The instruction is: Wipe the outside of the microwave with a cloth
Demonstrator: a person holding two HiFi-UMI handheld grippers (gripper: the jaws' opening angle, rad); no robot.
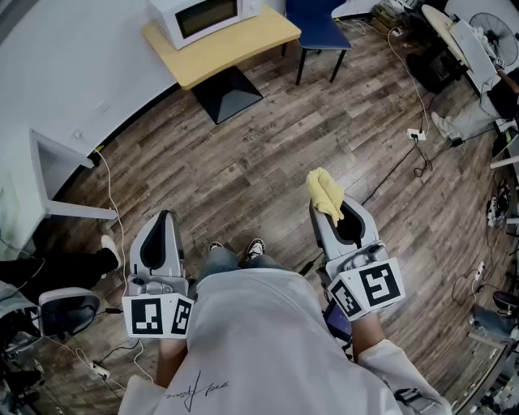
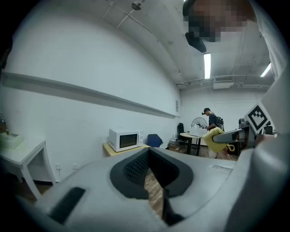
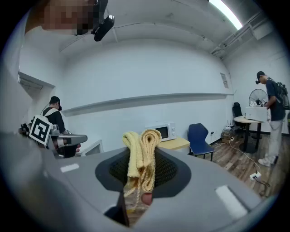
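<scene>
A white microwave [image 1: 207, 16] stands on a light wooden table [image 1: 235, 49] far ahead; it also shows small in the left gripper view as the microwave [image 2: 123, 139] and in the right gripper view as the microwave [image 3: 164, 132]. My right gripper [image 1: 331, 204] is shut on a folded yellow cloth [image 1: 324, 193], which sticks up between the jaws as the cloth [image 3: 141, 152]. My left gripper [image 1: 165, 223] is held low at my left with its jaws together and nothing between them. Both grippers are well short of the microwave.
A blue chair [image 1: 318, 32] stands right of the table. A white side table [image 1: 57, 174] is by the left wall. Cables and a power strip [image 1: 416, 134] lie on the wooden floor at right. A person [image 3: 274, 115] stands at a round table [image 3: 248, 121].
</scene>
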